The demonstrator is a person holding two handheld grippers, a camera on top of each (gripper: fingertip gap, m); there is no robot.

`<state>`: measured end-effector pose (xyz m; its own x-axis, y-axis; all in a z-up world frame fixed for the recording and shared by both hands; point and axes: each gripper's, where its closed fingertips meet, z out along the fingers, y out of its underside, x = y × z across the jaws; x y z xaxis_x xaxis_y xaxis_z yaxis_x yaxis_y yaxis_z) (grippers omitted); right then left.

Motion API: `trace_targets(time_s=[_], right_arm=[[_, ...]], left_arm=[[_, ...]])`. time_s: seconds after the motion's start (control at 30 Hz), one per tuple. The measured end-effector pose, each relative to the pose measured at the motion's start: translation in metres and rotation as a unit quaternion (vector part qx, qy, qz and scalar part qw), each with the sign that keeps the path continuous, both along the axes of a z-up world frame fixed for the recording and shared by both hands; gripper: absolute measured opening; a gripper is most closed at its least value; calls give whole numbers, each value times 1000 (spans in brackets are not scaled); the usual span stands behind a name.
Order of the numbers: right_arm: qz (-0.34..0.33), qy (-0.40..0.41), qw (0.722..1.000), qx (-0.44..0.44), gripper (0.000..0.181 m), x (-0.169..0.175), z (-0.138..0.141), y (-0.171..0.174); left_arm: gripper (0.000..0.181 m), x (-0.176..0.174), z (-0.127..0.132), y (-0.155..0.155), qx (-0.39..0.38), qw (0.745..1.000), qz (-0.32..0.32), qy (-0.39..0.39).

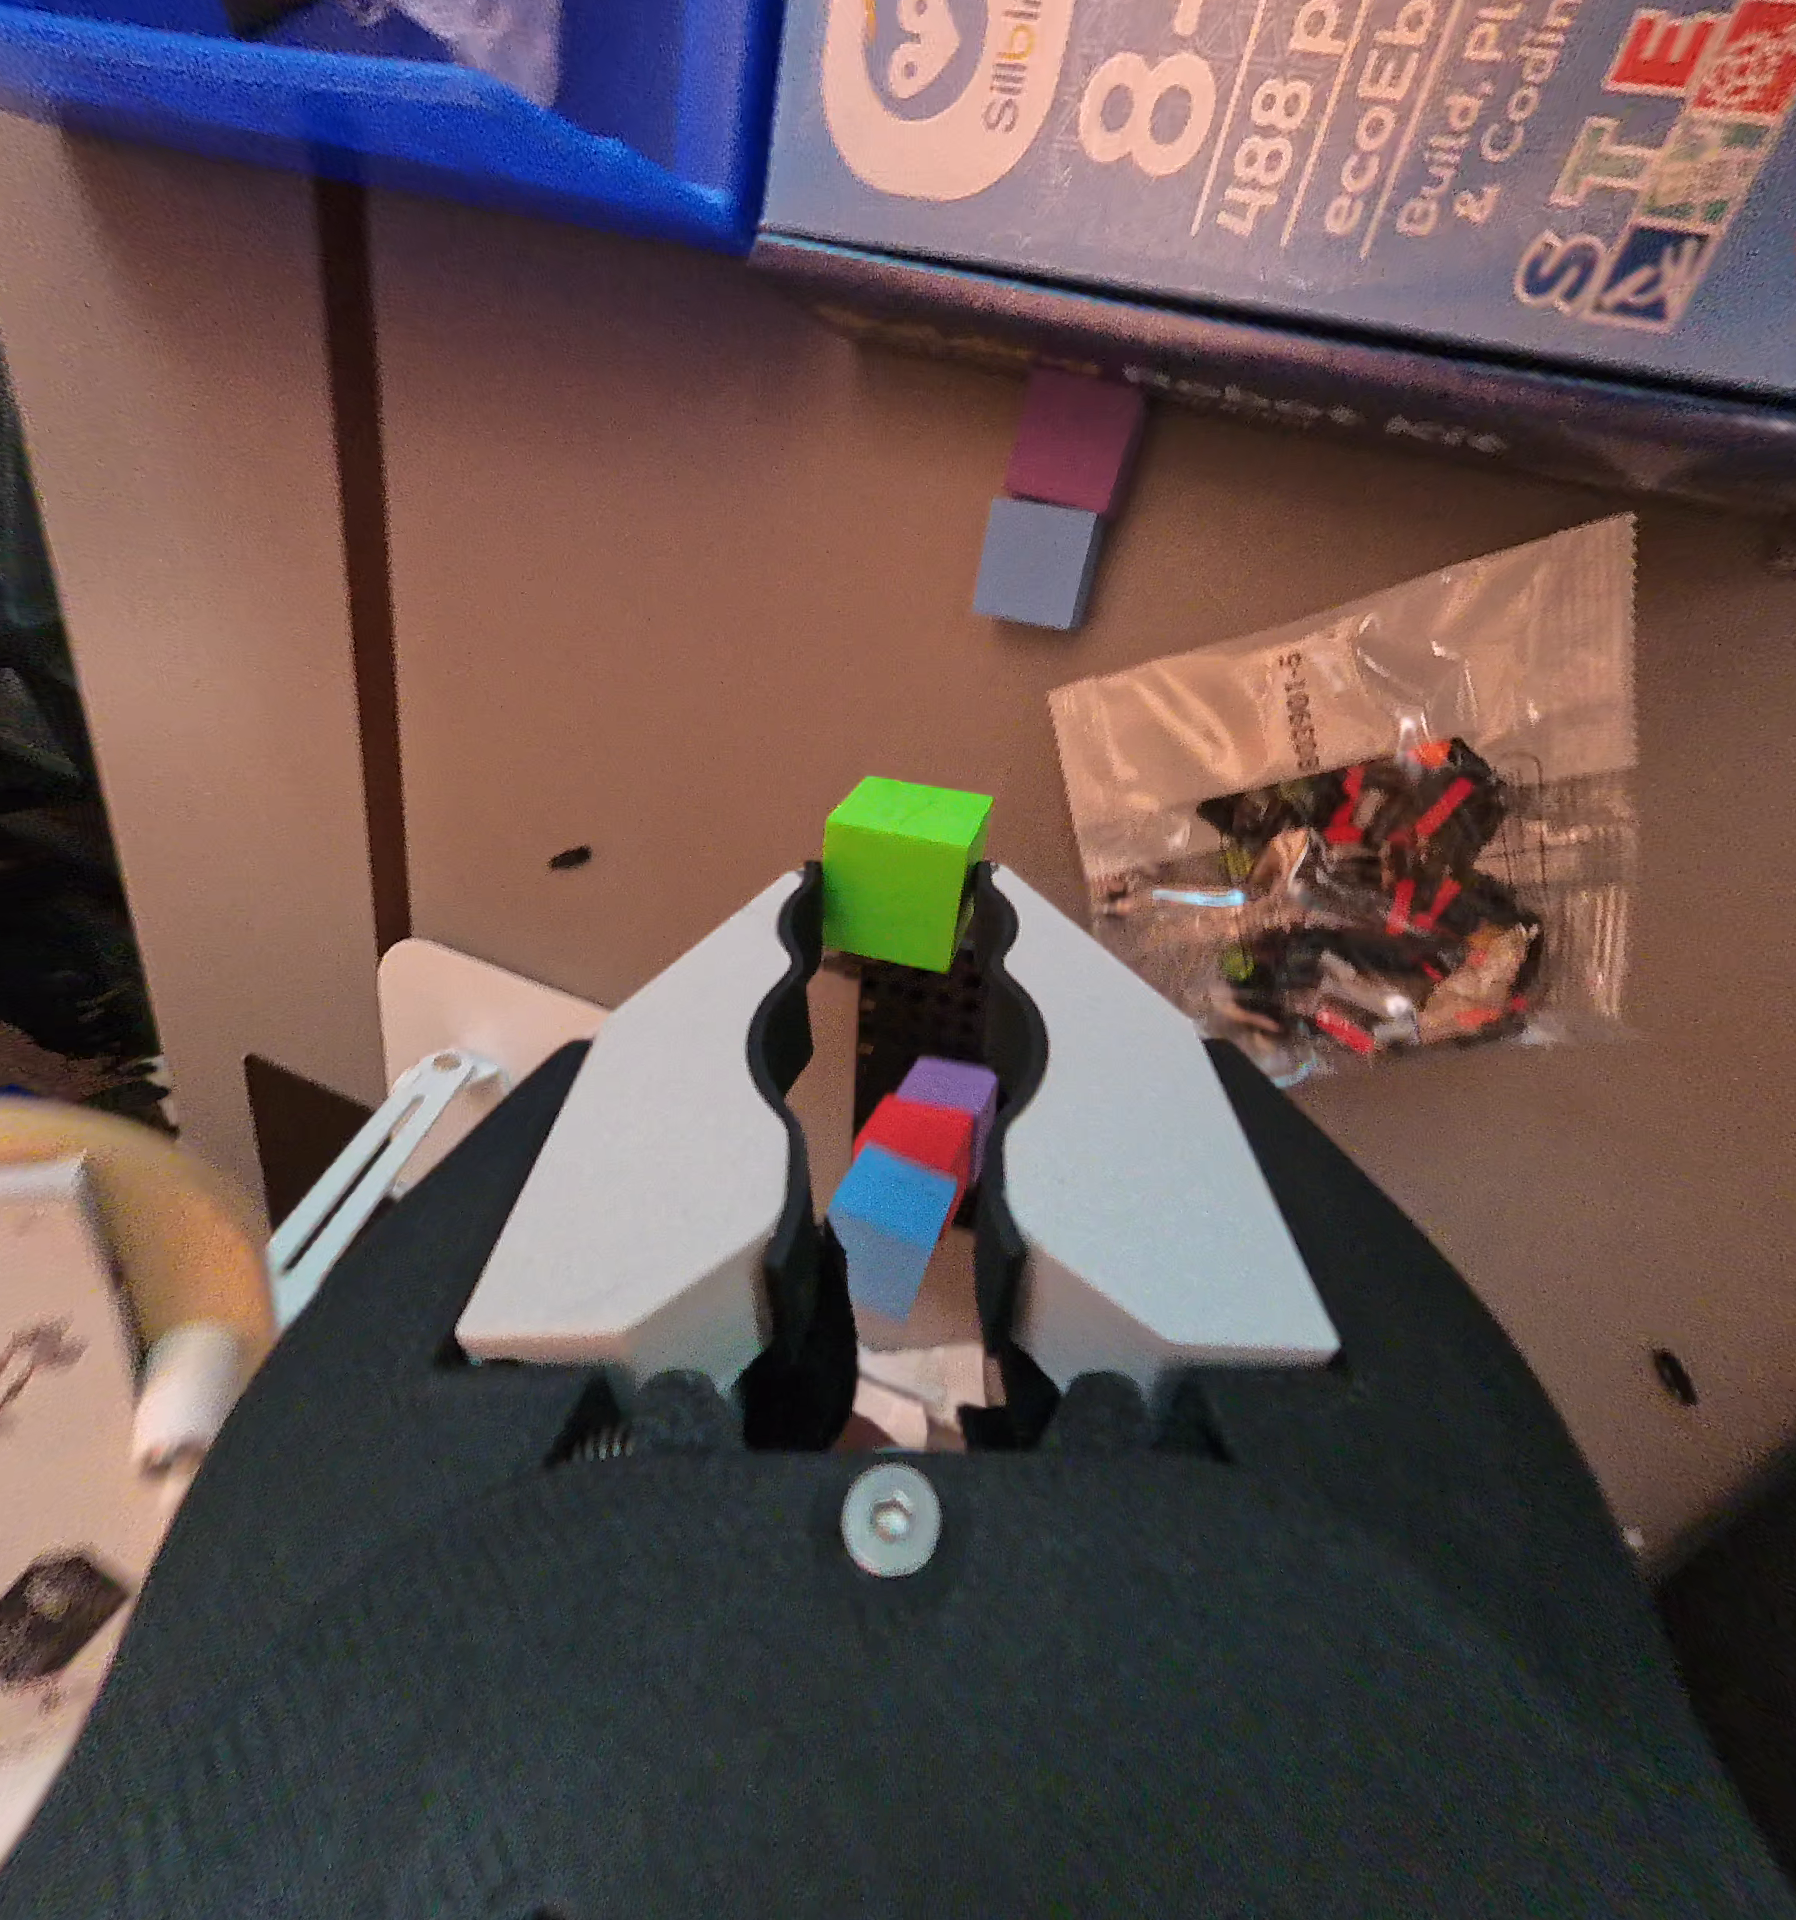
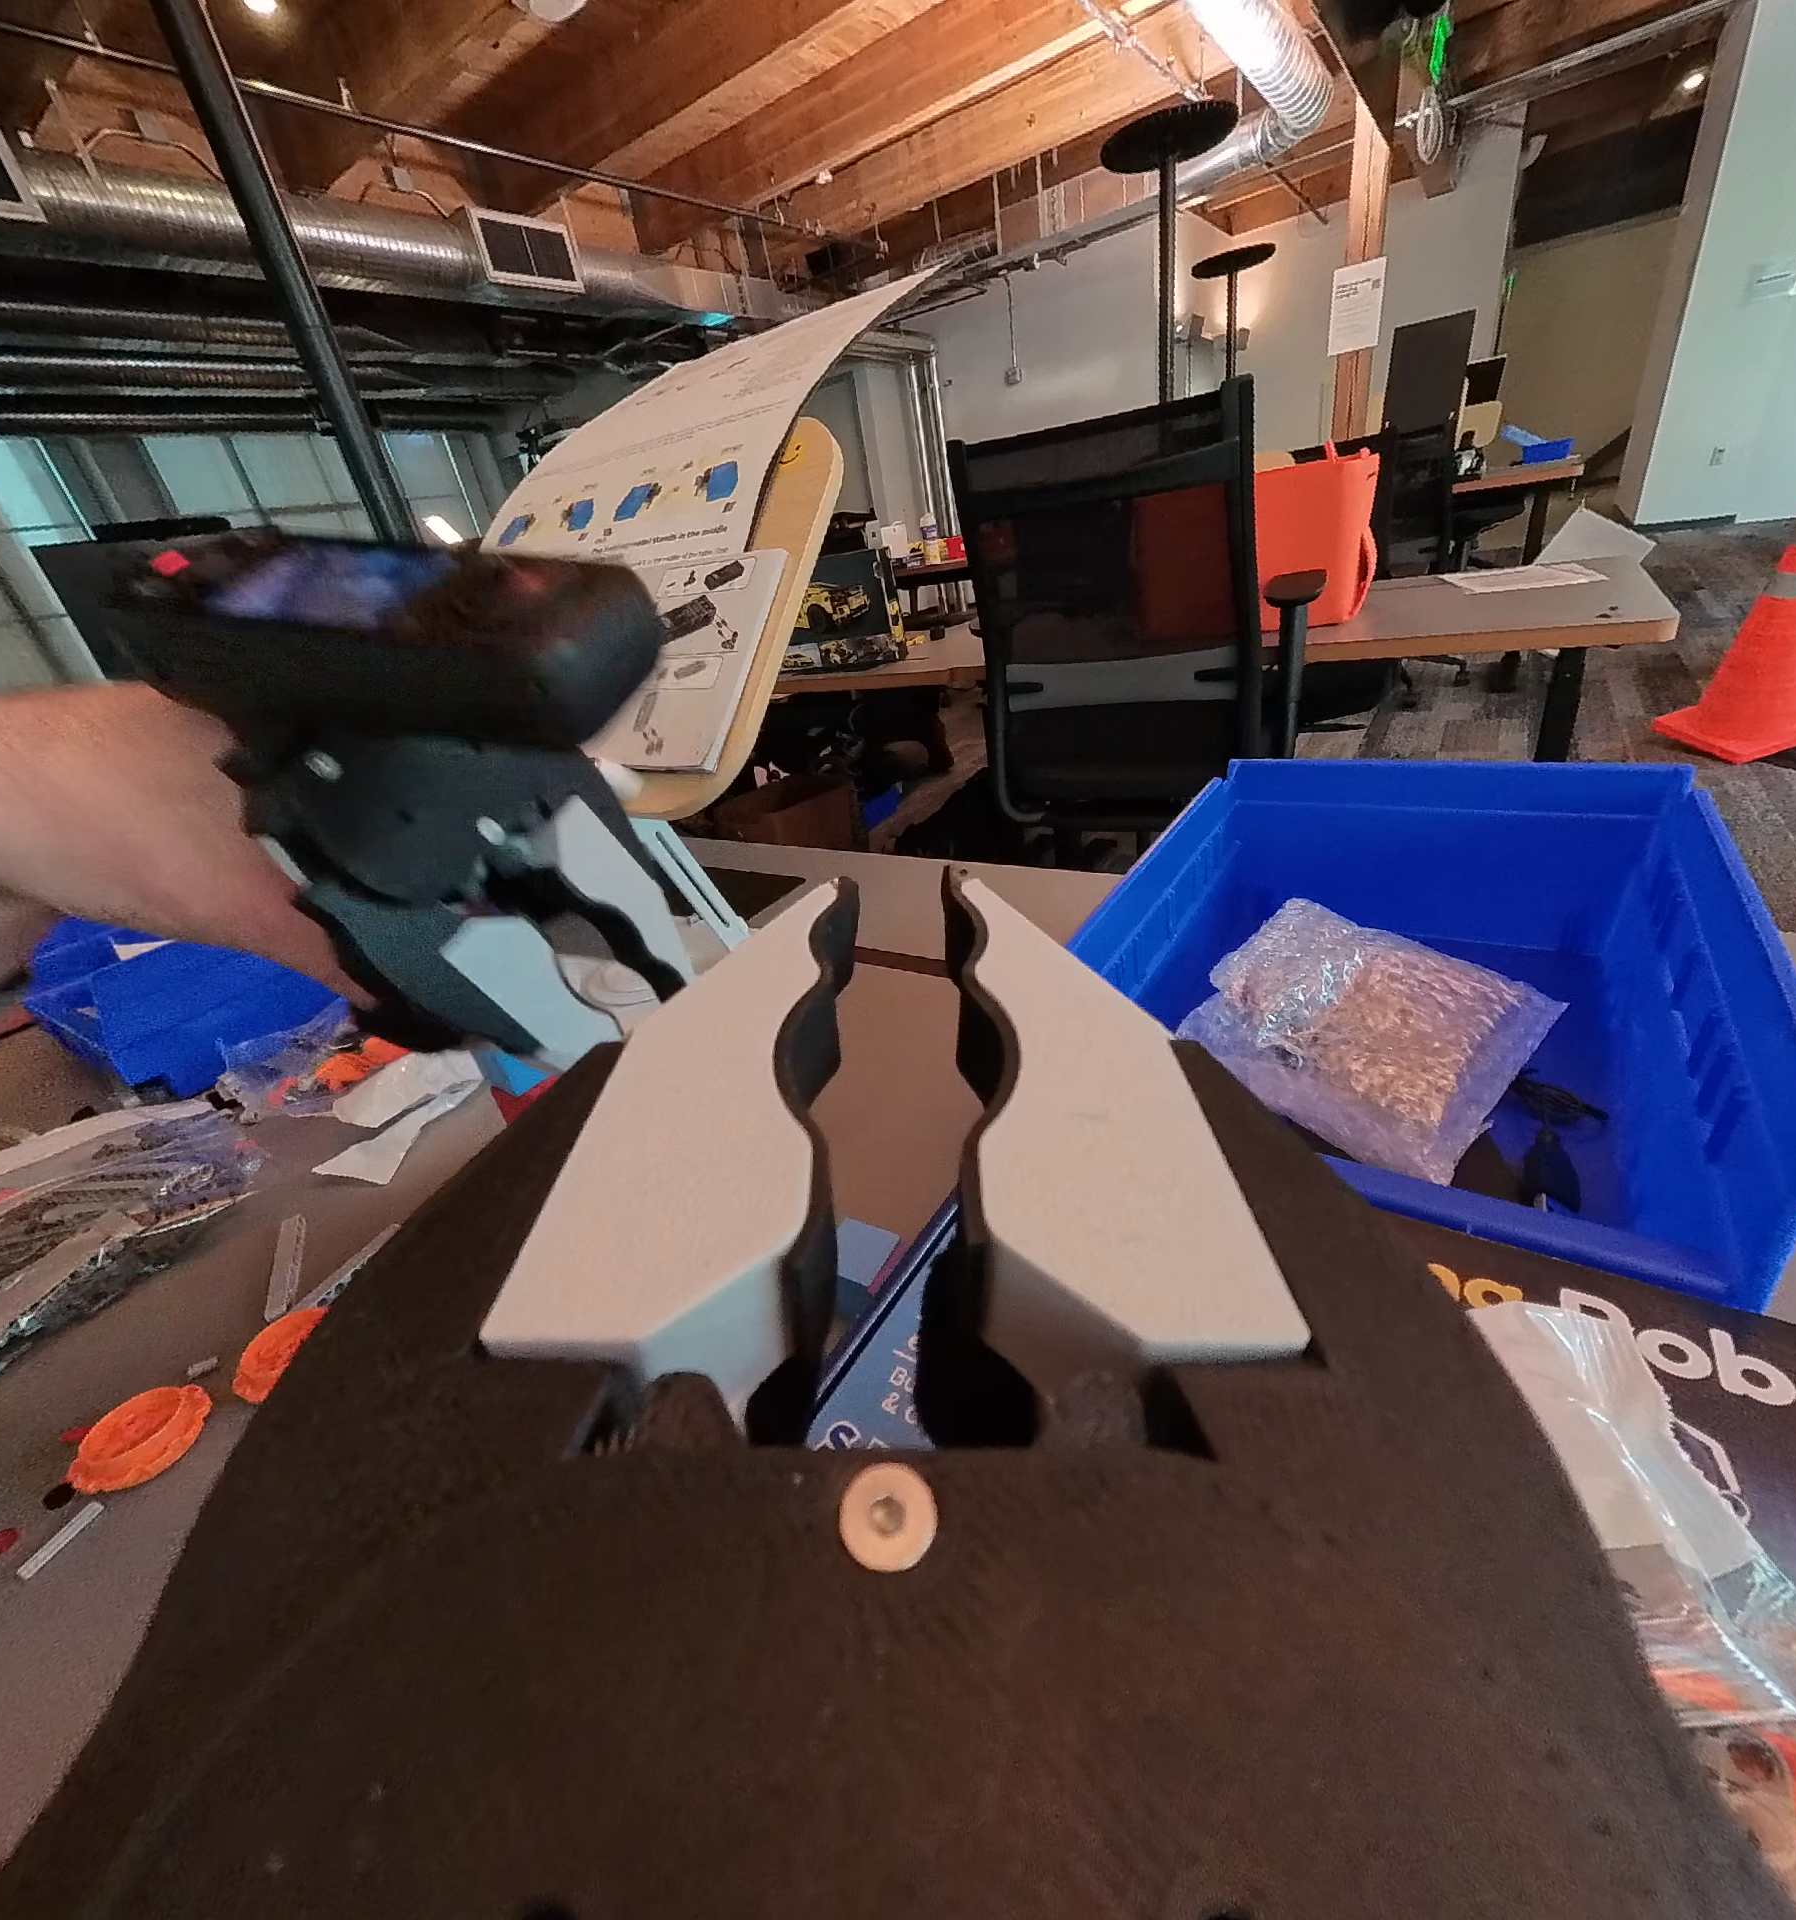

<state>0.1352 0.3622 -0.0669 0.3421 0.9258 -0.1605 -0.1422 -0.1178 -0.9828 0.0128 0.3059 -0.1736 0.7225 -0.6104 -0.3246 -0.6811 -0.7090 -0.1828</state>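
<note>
My left gripper (image 1: 899, 906) is shut on a bright green cube (image 1: 909, 831), pinched at the fingertips above the brown table (image 1: 613, 623). Under it, seen between the fingers, a purple cube (image 1: 951, 1086), a red cube (image 1: 915, 1138) and a blue cube (image 1: 889, 1231) sit close together. A purple cube (image 1: 1073, 436) and a grey-blue cube (image 1: 1039, 561) lie side by side near a box. My right gripper (image 2: 899, 888) is empty, its jaws a narrow gap apart, raised over the table. In the right wrist view a hand (image 2: 73, 821) holds the blurred left gripper (image 2: 406, 727).
A printed blue box (image 1: 1289, 156) and a blue bin (image 2: 1496, 790) with a bubble-wrap packet (image 2: 1372, 1029) stand at the far side. A clear bag of small parts (image 1: 1361, 831) lies to the right. Orange round parts (image 2: 141, 1439) and an open booklet on a stand (image 2: 686, 499) are on the left. Spacing between my two grippers at the tips: around 15 cm.
</note>
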Motion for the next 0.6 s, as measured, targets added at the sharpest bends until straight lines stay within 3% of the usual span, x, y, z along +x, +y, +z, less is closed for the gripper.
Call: trace_targets(time_s=[0.13, 0.23, 0.37, 0.6], right_arm=[[3, 0, 1000, -2, 15, -1, 0, -1], [4, -1, 1000, 0, 15, -2, -1, -2], [7, -4, 1000, 0, 16, -3, -2, -3], [9, -9, 1000, 1, 16, -5, -3, -4]], left_arm=[[27, -21, 34, -24, 13, 1000, 12, 5], [27, -45, 45, -41, 8, 999, 30, 15], [27, -68, 45, -59, -6, 998, 53, 13], [27, -66, 28, -67, -38, 998, 47, 5]])
